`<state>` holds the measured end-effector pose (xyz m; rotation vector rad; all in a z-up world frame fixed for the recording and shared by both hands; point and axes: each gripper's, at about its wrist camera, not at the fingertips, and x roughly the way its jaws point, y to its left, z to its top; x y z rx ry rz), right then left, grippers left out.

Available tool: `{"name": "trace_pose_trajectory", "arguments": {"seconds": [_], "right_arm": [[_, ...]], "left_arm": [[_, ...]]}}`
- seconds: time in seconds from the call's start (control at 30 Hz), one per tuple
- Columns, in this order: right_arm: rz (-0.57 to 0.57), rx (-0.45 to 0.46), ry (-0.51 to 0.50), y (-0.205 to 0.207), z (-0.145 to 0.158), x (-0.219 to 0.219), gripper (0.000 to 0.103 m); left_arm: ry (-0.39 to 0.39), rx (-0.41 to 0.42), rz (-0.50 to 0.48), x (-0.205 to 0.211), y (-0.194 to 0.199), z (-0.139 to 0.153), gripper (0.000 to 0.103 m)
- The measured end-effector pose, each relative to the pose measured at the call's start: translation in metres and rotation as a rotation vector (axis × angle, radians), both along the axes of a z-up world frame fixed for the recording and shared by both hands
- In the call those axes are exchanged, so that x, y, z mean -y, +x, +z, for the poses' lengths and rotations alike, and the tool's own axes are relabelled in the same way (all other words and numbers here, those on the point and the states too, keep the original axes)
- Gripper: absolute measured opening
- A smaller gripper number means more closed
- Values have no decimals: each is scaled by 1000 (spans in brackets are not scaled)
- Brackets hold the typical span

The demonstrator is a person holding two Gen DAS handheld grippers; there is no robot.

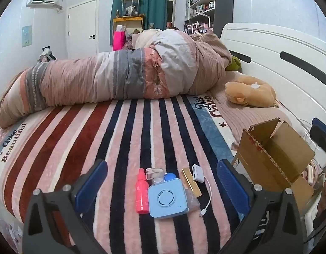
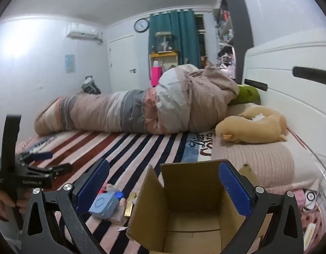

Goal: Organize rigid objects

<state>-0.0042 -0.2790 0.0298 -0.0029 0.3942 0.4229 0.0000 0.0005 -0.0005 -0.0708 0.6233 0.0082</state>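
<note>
A cluster of small items lies on the striped blanket in the left wrist view: a pink spray bottle (image 1: 141,192), a light blue square device (image 1: 167,199), a contact lens case (image 1: 163,176), a gold bar-shaped item (image 1: 191,182) and a white adapter with cable (image 1: 198,172). My left gripper (image 1: 163,180) is open, its jaws standing either side of the cluster. An open cardboard box (image 1: 275,156) stands to the right. My right gripper (image 2: 164,184) is open and empty above the open box (image 2: 192,211). The blue device (image 2: 103,206) lies left of the box.
A rolled duvet (image 1: 125,76) lies across the far side of the bed. A tan plush toy (image 1: 250,94) lies near the white headboard (image 1: 279,48). The left gripper's body (image 2: 32,173) shows at left in the right wrist view.
</note>
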Motion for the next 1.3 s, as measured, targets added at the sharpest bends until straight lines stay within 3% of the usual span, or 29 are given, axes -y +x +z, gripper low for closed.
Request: {"name": "trace_pose_trajectory", "arguments": {"seconds": [0.1,0.17,0.2,0.23,0.43,1.3], "right_arm": [[4,-28,38,5,2,-5,103],[16,5,41,1,4,-10,103],[27,10,0,-2,2,-10,103],[35,23,27,-9,2,-1,103],[82,25,-32,-4,-10,-26,103],[138,22,0,-9,-19,-34,103]], "left_arm": [[-20,-6,-10,-2,-4,0,103],[-4,-26,-7,1,0,1,103],[-5,-34,-8,0,0,0,103],[-14,-34,-9,0,1,-3,103],[-25,-46,-17,2,5,-3,103],[-24,-32,-8,3,-2,2,103]]}}
